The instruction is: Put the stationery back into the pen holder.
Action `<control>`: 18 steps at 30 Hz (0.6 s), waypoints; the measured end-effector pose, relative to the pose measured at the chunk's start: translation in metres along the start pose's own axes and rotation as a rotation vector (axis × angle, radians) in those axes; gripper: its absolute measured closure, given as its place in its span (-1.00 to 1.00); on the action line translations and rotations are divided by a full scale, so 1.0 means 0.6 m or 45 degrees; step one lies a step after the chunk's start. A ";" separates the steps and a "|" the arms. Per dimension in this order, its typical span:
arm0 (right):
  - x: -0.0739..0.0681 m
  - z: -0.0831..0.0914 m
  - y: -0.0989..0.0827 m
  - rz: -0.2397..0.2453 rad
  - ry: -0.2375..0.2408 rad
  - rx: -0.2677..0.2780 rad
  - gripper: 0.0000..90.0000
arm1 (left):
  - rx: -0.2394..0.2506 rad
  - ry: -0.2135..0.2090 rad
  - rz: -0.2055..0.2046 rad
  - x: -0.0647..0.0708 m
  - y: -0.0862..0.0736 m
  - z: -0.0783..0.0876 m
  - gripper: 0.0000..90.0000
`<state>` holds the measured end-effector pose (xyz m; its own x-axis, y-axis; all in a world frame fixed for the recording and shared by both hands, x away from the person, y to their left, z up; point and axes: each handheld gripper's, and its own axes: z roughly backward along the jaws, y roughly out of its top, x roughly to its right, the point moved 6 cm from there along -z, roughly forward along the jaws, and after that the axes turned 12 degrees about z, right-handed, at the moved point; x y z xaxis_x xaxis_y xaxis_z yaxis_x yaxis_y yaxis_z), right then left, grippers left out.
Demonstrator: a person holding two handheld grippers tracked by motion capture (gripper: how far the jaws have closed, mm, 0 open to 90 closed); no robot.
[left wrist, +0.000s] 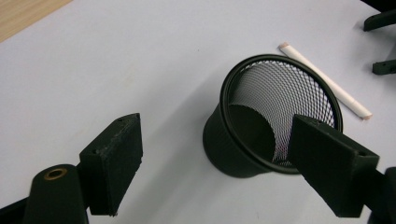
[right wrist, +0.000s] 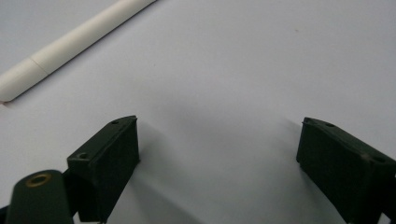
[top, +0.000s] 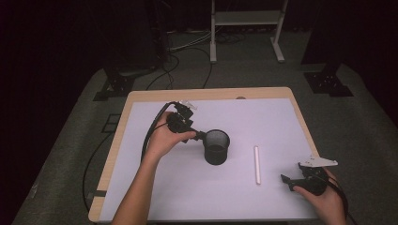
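Table (top: 155, 197): white mat, bare ground all round both claws, wooden edge well behind the left one. Mesh cup (top: 216, 146) upright, just ahead of the left claw (top: 201, 135), whose jaws are spread, nothing between; in the left gripper view one jaw overlaps the rim. White stick (top: 256, 164) lies between cup and right claw (top: 287, 183), spread, resting low, stick cut off in its view.
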<state>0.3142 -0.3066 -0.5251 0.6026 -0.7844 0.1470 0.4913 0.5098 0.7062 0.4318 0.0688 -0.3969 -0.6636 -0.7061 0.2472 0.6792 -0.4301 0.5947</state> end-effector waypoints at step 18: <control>0.000 0.000 0.000 0.000 0.003 -0.004 -0.74 | 0.018 0.053 0.045 -0.034 -0.062 0.025 -0.64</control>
<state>0.3142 -0.3066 -0.5250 0.6042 -0.7835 0.1450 0.4934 0.5107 0.7040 0.4151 0.1079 -0.4125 -0.6256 -0.7435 0.2362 0.6970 -0.3967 0.5973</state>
